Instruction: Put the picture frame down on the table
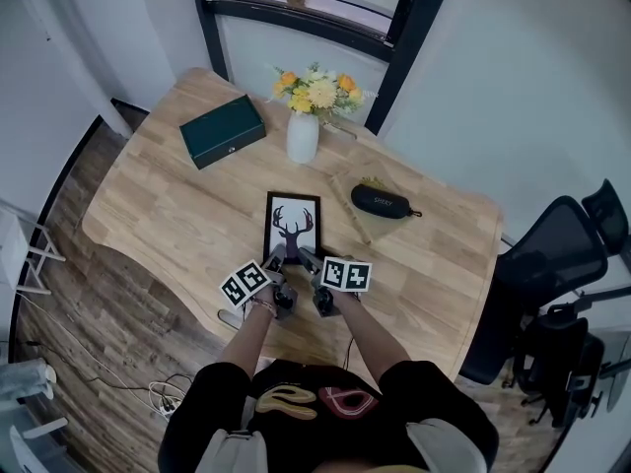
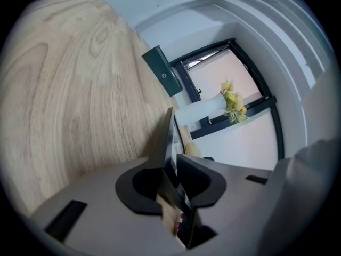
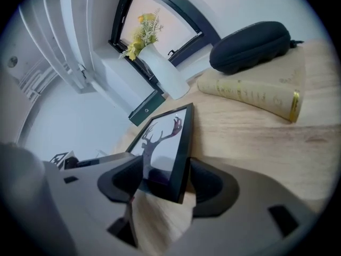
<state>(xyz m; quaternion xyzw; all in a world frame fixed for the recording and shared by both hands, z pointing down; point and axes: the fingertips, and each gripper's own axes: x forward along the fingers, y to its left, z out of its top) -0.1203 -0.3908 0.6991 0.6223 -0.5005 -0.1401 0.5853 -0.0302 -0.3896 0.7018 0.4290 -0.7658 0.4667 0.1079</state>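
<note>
The wooden table (image 1: pixel 148 215) carries the picture frame (image 1: pixel 293 223) a little toward 6 o'clock from its middle, deer print up. A book (image 1: pixel 352 221) under a dark case (image 1: pixel 383 202) lies just off at 2 o'clock (near enough to mind). The left gripper (image 1: pixel 277 258) is clamped on the frame's near left edge, and the right gripper (image 1: pixel 309 258) is closed on its near right corner. The near end looks slightly raised, though I cannot tell for sure. This reads as the last of the lowering. The next move calls for easing that end flat, parting both pairs of jaws, and then drawing back toward 6 o'clock.
</note>
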